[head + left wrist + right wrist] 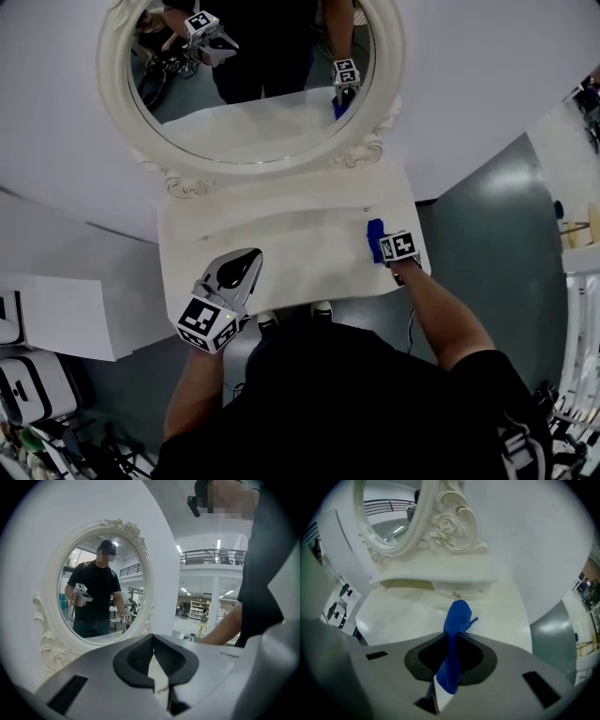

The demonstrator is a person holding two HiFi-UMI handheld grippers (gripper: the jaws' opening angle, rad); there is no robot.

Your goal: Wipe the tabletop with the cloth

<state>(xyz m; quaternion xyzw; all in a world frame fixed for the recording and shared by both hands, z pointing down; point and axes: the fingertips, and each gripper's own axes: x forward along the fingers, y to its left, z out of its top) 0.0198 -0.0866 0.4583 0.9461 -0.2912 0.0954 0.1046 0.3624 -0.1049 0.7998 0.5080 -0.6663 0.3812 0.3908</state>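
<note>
1. Cloth (375, 232): blue, bunched into a narrow fold. It sits at 3 o'clock on the white tabletop (281, 239), near the right edge, with its free end against the surface.
2. Right gripper (380, 246): the jaws are clamped on the cloth, which runs up between them and sticks out past the tips.
3. Left gripper (249, 257): the jaws are drawn together with nothing between them. It hangs over the front edge at 7 o'clock.
4. Step in hand (judged): a wiping pass. Done well, the cloth is pressed flat and swept from 3 toward 9 o'clock in overlapping strokes, stopping short of the carved base of the mirror (251, 131) at 12 o'clock. As bunched, the cloth would likely cover only a thin stripe.
5. Pose: the right forearm reaches in from 5 o'clock with the gripper tilted down at the surface. The left gripper is held about level, aimed toward the mirror and clear of the wiping path.
</note>
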